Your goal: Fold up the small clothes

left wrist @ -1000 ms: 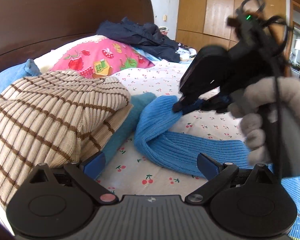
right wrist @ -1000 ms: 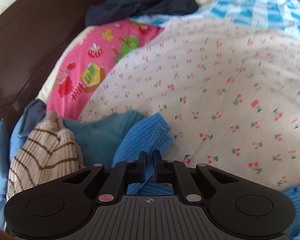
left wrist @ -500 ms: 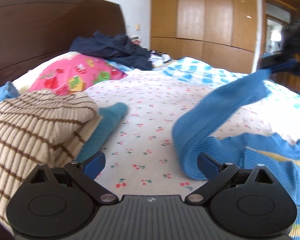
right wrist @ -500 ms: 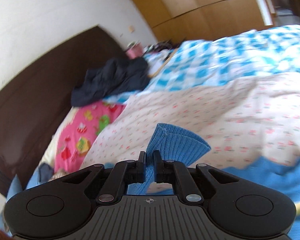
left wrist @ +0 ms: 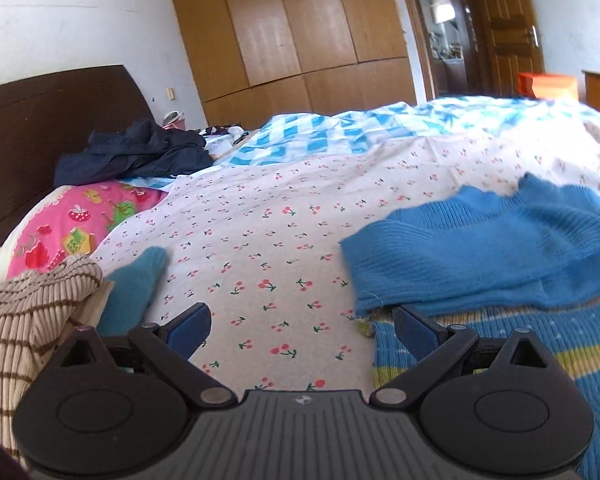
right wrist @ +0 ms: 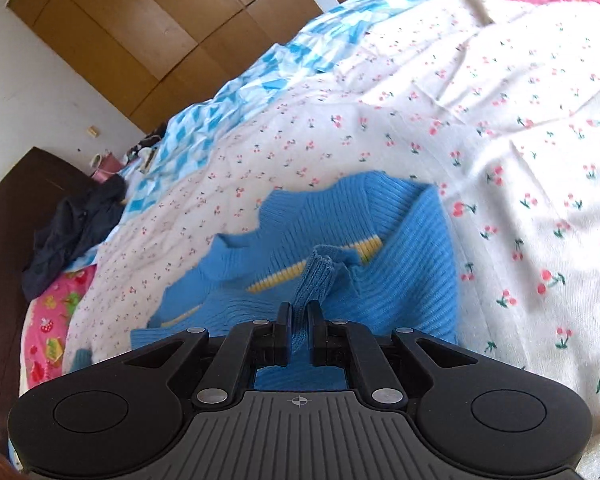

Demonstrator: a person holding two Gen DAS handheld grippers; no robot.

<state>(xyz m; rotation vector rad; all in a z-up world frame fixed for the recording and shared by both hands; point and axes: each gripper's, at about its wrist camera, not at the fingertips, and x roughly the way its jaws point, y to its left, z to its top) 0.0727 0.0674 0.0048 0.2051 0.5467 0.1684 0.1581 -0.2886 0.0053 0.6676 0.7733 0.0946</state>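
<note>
Your right gripper [right wrist: 298, 330] has its jaws pressed together on one blue sleeve cuff [right wrist: 320, 276], which sticks up between the fingers. The cuff belongs to the one blue sweater [right wrist: 400, 264] lying on the cherry-print sheet [right wrist: 500, 140], yellow stripes showing where the knit is folded over itself.

Your left gripper [left wrist: 300, 326] has its jaws spread wide with nothing between them, only sheet [left wrist: 260, 240]. Its right finger sits just beside the sweater's [left wrist: 480, 256] near edge; whether it touches, I cannot tell.

Count of other clothes in the left view:
- one striped beige knit [left wrist: 28, 320], at your left
- one teal piece [left wrist: 136, 284] touching it
- one dark garment [left wrist: 140, 152] heaped near the headboard [left wrist: 40, 120]

One pink pillow [left wrist: 80, 224] lies below the dark heap. One checked blue cover [left wrist: 340, 132] lies beyond the sheet.
</note>
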